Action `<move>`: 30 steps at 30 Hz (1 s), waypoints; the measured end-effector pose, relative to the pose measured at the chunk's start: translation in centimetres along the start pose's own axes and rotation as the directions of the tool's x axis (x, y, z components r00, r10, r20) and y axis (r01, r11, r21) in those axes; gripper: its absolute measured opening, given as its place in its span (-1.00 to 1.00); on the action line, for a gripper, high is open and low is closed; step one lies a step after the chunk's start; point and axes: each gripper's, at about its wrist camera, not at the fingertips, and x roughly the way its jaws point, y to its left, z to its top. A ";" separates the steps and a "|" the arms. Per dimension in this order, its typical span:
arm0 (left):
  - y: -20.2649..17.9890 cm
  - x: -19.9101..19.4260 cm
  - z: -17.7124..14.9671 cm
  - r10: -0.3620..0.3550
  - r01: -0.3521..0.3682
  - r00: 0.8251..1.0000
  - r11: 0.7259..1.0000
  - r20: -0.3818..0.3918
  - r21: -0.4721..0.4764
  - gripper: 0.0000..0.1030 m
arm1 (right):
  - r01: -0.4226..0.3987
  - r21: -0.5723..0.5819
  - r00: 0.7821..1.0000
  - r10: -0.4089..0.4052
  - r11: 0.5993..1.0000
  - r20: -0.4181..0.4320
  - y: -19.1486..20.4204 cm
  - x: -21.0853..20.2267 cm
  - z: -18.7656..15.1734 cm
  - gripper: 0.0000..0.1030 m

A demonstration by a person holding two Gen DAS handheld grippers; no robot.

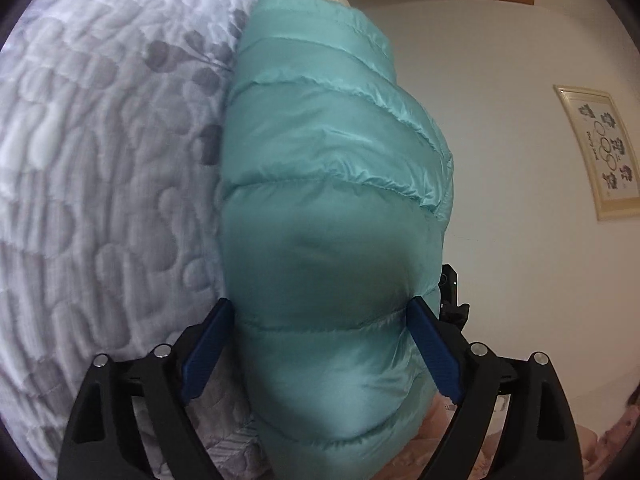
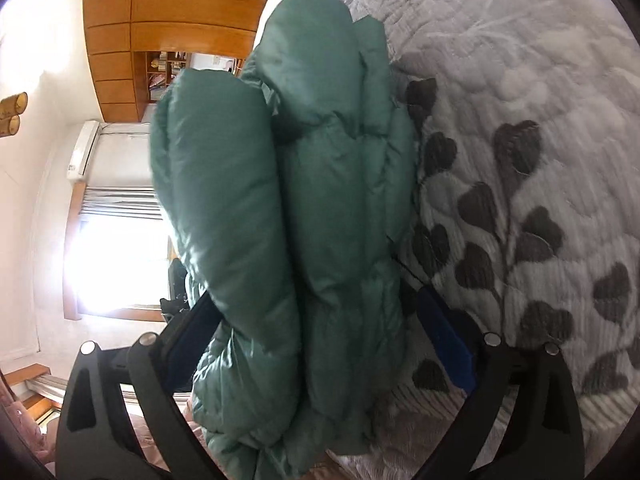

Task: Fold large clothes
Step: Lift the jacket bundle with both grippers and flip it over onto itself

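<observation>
Right, both grippers are on the jacket, a puffy teal quilted one, bunched into a thick folded bundle lying against the bed with its grey leaf-print quilt. From the left wrist, the bundle fills the gap of the left gripper: the blue pads sit one on each side of it, spread wide, and the padding bulges out past them, so the fingers are clamping the thick roll rather than meeting. The quilt lies to the left of the jacket there, a white wall to the right with a framed picture on it. Over to the right wrist: the jacket shows as two fat rolls side by side, standing up between the fingers of the right gripper. The left pad presses into the nearer roll; the right pad is just beside the other edge of the fabric, and whether it touches is hard to tell through the blur. Those fingers are also wide apart, with the bundle filling nearly all the space between. The quilt sits right of the jacket; a wooden cabinet, an air conditioner and a bright window are behind on the left.
</observation>
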 end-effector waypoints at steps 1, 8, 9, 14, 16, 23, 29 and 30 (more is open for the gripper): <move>-0.3 0.4 0.1 -0.001 0.001 1.000 1.000 -0.007 0.006 0.72 | -0.006 -0.009 1.000 0.006 1.000 -0.006 0.3 0.3 0.1 0.88; -1.5 1.6 0.1 0.016 -0.016 1.000 0.999 -0.012 0.048 0.42 | -0.087 -0.010 0.996 0.087 0.996 -0.027 0.9 2.3 1.4 0.21; -1.7 1.4 0.1 0.013 -0.013 1.000 0.999 -0.003 0.048 0.26 | -0.093 -0.015 0.995 0.092 0.996 -0.025 1.1 2.2 1.6 0.14; -3.7 -0.2 0.2 -0.019 0.015 0.999 0.997 0.051 0.080 0.01 | -0.098 -0.111 0.995 0.095 0.989 -0.030 4.2 1.7 2.3 -0.20; -4.9 -1.1 0.5 -0.027 0.019 0.997 0.994 0.075 0.108 0.00 | -0.096 -0.153 0.995 0.094 0.984 -0.025 6.1 1.6 3.0 -0.21; -8.5 -4.1 4.4 -0.047 0.010 0.983 0.979 0.175 0.203 0.00 | -0.094 -0.302 0.995 0.094 0.949 -0.014 12.1 2.1 7.9 -0.21; -9.1 -5.5 10.2 -0.017 -0.048 0.962 0.972 0.272 0.231 0.00 | -0.078 -0.384 0.997 0.078 0.920 -0.017 15.8 5.9 15.4 -0.21; -9.0 -5.5 10.9 -0.010 -0.058 0.959 0.971 0.283 0.230 0.00 | -0.078 -0.388 0.997 0.076 0.918 -0.021 16.0 6.6 16.5 -0.21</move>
